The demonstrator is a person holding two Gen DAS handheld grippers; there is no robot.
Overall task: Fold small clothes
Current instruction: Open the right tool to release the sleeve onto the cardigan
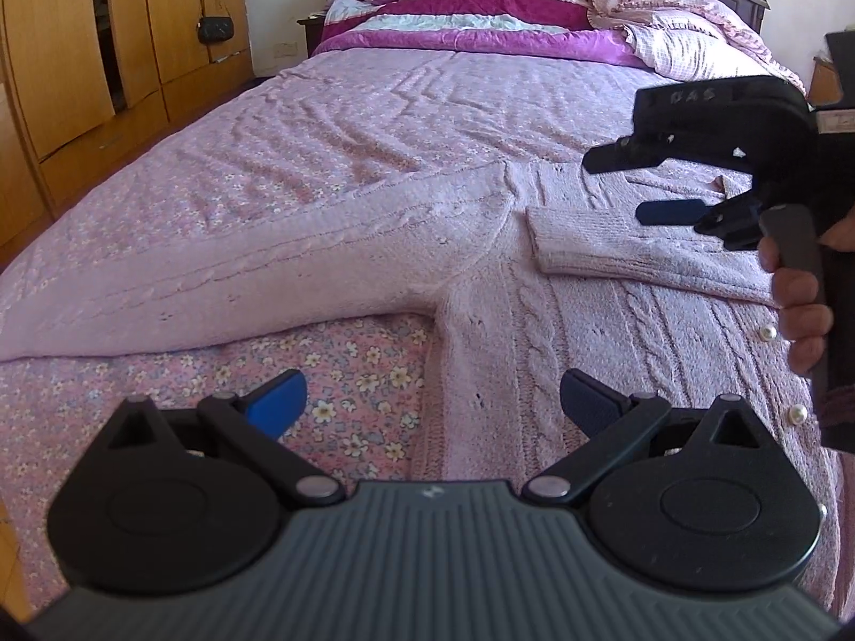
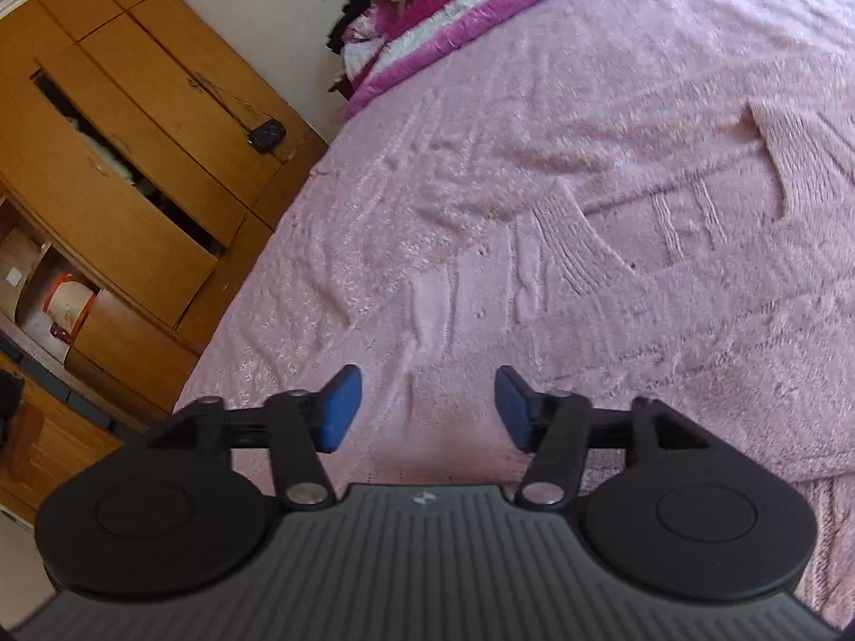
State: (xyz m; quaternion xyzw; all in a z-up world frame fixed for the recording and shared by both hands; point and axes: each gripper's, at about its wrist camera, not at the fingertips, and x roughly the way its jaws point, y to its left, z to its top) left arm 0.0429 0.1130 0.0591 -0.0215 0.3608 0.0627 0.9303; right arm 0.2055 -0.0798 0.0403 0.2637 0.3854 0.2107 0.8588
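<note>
A pale pink cable-knit cardigan (image 1: 561,315) with pearl buttons (image 1: 768,331) lies flat on the bed. Its left sleeve (image 1: 240,278) stretches out to the left. Its right sleeve (image 1: 614,245) is folded across the chest, cuff pointing left. My left gripper (image 1: 433,400) is open and empty, hovering over the cardigan's lower left edge. My right gripper (image 1: 636,181) is open and empty above the folded sleeve, held by a hand. In the right wrist view the right gripper (image 2: 427,408) is open over the pink knit (image 2: 614,278).
The bed has a pink floral sheet (image 1: 347,123). A magenta and white quilt (image 1: 470,16) and pillows are piled at the headboard. Wooden wardrobes (image 1: 80,53) stand along the left side, with a small black bag (image 1: 215,29) hanging on a door.
</note>
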